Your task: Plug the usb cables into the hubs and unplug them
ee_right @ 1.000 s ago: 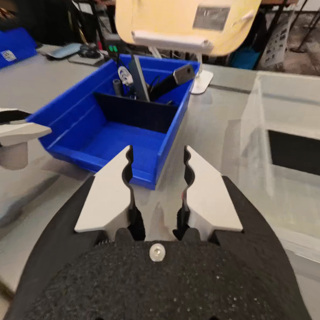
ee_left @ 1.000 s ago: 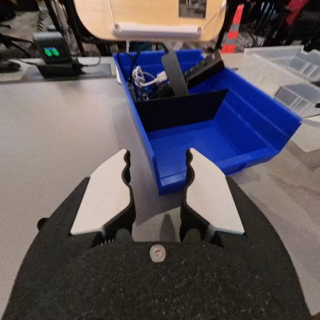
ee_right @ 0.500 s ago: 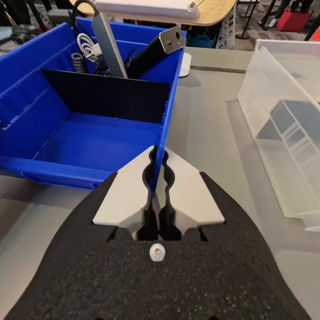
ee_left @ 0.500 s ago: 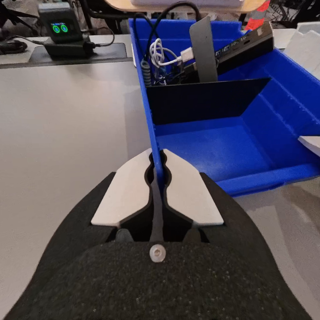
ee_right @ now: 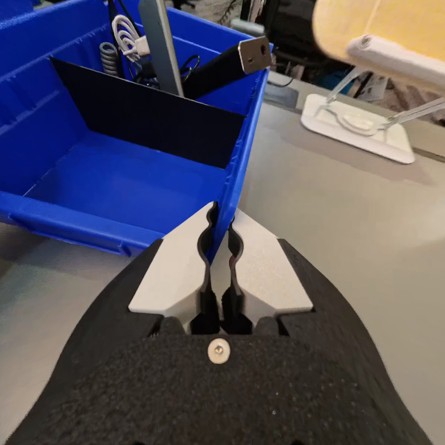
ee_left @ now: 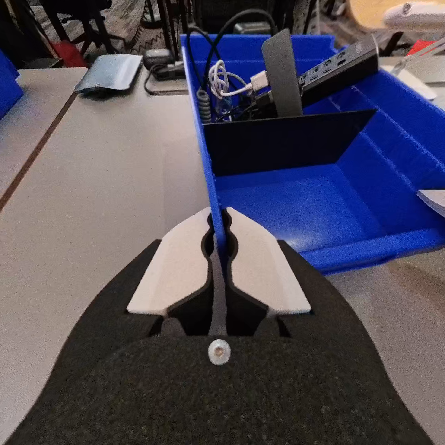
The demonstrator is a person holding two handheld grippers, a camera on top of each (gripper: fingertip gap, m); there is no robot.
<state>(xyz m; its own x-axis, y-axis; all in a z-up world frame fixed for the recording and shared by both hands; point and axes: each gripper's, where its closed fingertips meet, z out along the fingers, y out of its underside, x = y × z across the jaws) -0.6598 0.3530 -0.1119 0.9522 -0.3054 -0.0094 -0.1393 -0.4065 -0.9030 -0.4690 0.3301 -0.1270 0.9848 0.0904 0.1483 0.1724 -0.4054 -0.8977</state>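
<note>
A blue bin (ee_left: 337, 207) stands on the grey table, split by a black divider (ee_left: 277, 144). Its far compartment holds a black hub (ee_left: 337, 69), a grey hub (ee_left: 281, 72), a white USB cable (ee_left: 224, 79) and dark cables. The near compartment holds nothing. My left gripper (ee_left: 218, 212) is shut on the bin's left wall near the front corner. My right gripper (ee_right: 224, 209) is shut on the bin's (ee_right: 101, 183) right wall near its front corner. The grey hub (ee_right: 159, 48), black hub (ee_right: 216, 69) and white cable (ee_right: 127, 38) also show in the right wrist view.
A grey pouch (ee_left: 110, 74) and a dark device with cables (ee_left: 163, 62) lie at the table's far left. A white stand base (ee_right: 356, 130) under a pale yellow board (ee_right: 385, 24) stands to the right of the bin. A table seam (ee_left: 36, 149) runs at the left. Left tips to right tips: about 20 cm.
Both grippers went from open to shut on the bin's side walls. Since half a second ago the bin and both views have swung, so the background behind the bin has shifted.
</note>
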